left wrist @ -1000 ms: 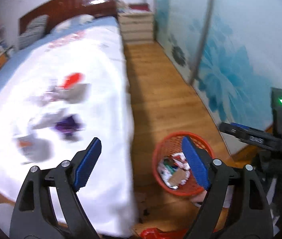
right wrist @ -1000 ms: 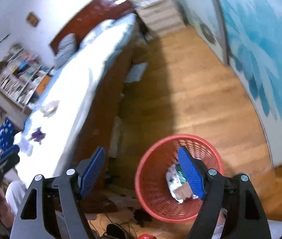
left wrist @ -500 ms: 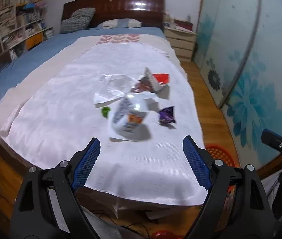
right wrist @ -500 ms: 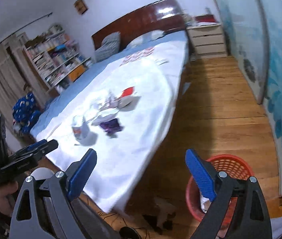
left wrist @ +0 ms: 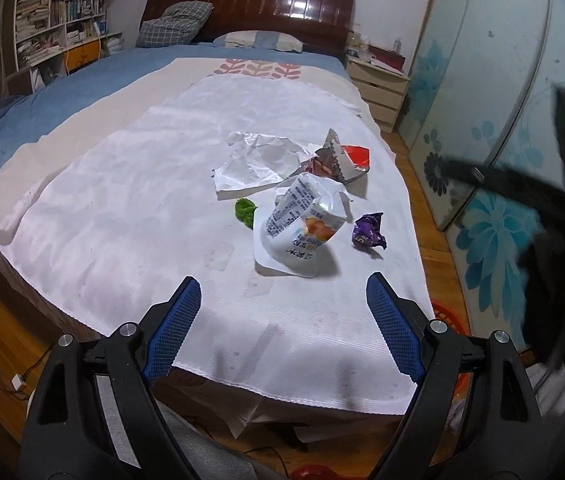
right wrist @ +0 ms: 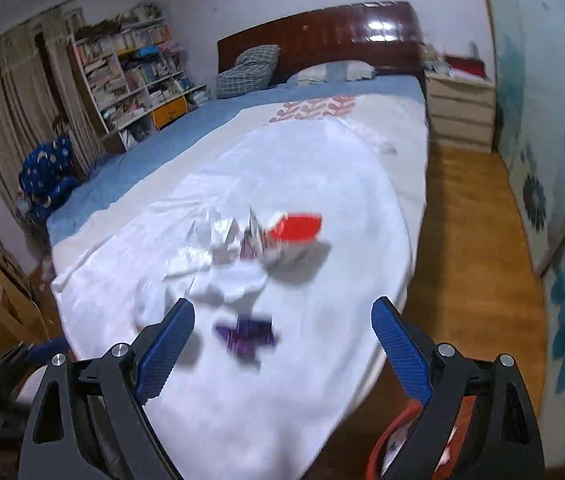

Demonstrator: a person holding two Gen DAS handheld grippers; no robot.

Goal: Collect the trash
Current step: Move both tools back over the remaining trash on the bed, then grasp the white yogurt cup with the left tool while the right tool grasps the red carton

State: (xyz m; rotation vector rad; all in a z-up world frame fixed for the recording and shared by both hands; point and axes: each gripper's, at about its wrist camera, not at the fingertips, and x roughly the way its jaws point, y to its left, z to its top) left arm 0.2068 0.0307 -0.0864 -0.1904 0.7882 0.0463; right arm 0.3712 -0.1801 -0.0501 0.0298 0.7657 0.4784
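Hand-held gripper (right wrist: 282,332) agape above seemingly purple wrapper (right wrist: 246,336)

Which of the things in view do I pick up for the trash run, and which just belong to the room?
Job:
- white snack bag
- purple wrapper
- green scrap
- crumpled white wrapper
- red-and-silver packet
- red basket, only its rim showing

Lying about:
- checked pillow
- bookshelf
- nightstand

Left gripper and right gripper are open, empty.

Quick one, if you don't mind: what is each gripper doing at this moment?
Left gripper: open, holding nothing, above the white sheet.
Right gripper: open, holding nothing, with the purple wrapper lying ahead of it.
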